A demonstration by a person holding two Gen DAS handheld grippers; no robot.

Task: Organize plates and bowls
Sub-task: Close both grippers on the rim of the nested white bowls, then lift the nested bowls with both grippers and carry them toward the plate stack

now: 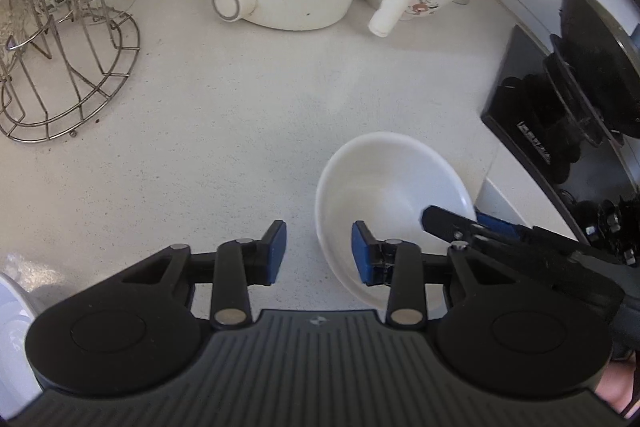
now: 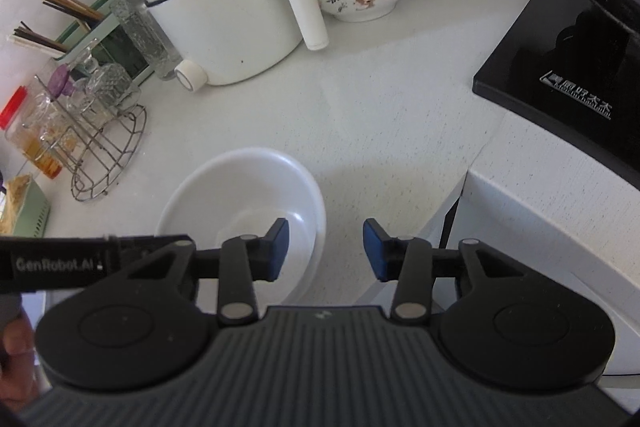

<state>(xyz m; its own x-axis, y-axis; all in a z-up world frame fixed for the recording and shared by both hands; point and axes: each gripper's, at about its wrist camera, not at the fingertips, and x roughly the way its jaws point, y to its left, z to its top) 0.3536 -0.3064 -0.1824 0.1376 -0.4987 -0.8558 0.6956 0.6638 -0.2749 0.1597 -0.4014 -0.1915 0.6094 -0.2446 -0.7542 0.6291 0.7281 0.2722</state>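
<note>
Both grippers straddled opposite rims of the round white ceramic bowl (image 1: 384, 195) on the speckled tabletop (image 1: 240, 131): left gripper (image 1: 319, 253) and right gripper (image 2: 325, 250), fingers narrow, not yet pinching. Next, probably, they must close and lift together.

On the counter (image 2: 360, 115), the empty bowl (image 2: 240, 195) sits nearest; behind it the electric pot (image 2: 224, 11), glass rack (image 2: 104, 147) left, stove (image 2: 560, 67) right

White counter (image 2: 360, 115) bears white bowl (image 2: 240, 195); cooker (image 2: 224, 15); wire rack (image 2: 108, 155).
</note>
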